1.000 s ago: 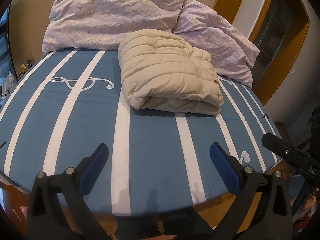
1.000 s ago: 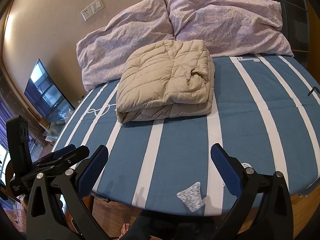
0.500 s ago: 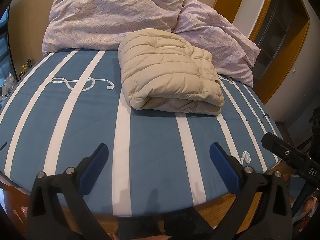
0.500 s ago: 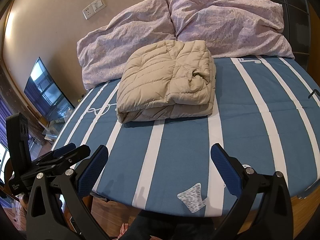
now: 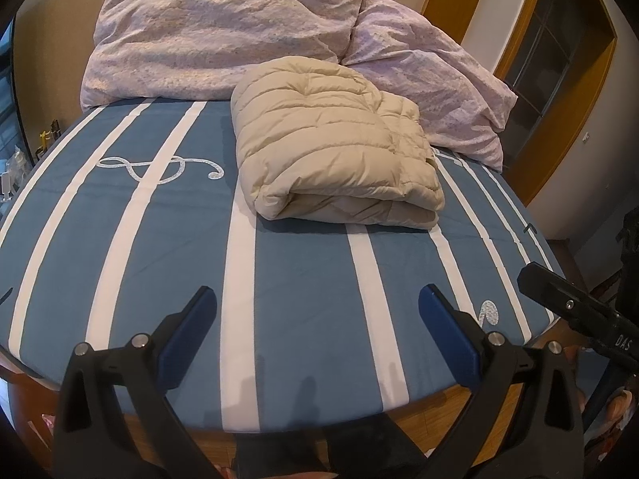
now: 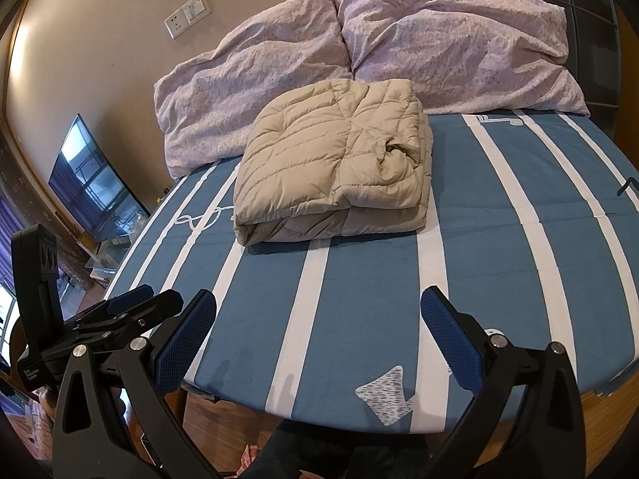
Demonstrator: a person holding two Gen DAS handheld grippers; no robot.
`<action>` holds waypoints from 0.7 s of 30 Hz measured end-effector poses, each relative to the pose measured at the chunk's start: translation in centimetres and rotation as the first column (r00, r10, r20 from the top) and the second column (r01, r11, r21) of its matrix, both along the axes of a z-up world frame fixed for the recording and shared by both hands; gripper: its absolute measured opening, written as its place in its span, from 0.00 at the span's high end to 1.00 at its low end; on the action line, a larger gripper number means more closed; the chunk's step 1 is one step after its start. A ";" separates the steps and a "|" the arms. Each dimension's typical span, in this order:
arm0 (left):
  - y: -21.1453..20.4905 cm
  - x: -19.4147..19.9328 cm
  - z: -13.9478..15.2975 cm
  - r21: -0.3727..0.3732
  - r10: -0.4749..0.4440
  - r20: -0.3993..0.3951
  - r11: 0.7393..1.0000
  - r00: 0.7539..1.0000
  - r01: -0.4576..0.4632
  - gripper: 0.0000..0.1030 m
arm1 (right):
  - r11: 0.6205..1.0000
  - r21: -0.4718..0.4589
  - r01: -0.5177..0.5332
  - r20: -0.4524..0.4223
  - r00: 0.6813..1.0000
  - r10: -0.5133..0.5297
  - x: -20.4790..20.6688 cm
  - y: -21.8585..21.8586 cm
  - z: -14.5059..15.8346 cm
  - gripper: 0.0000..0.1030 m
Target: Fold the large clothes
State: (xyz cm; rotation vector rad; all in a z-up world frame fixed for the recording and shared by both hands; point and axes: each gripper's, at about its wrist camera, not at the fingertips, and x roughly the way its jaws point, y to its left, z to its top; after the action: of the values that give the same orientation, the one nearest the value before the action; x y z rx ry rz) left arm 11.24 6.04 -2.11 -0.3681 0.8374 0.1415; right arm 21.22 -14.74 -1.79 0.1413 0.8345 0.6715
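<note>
Lying at head of bed (image 5: 303, 319): two crumpled lilac pillows (image 5: 223, 36) (image 6: 459, 40), touching, leaning on beige wall. Showing on blue/white striped sheet: treble-clef motif (image 5: 159, 165). Hanging on wall: socket + switch plate (image 6: 187, 16). Standing to bed's left: TV (image 6: 96, 183), reflecting window.

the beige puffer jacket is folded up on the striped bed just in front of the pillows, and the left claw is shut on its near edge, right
Not quite. The beige puffer jacket is folded on the striped bed in front of the pillows, but the left claw is open and well short of it, holding nothing. The left wrist view shows this.
</note>
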 end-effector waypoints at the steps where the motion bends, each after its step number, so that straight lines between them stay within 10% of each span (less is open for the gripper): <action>1: 0.0 0.0 0.0 0.000 0.000 0.001 1.000 1.000 0.000 0.02 | 1.000 0.000 0.000 0.000 1.000 0.000 0.0 0.0 0.0 0.01; 21: 0.0 0.0 0.3 0.003 -0.004 0.008 1.000 1.000 0.004 0.02 | 1.000 0.000 0.001 -0.001 1.000 -0.001 0.1 0.0 0.0 0.01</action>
State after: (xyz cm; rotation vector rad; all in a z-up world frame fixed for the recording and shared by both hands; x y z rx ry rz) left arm 11.24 6.00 -1.84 -0.3642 0.8302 0.1369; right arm 21.32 -14.72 -1.82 0.1416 0.8353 0.6707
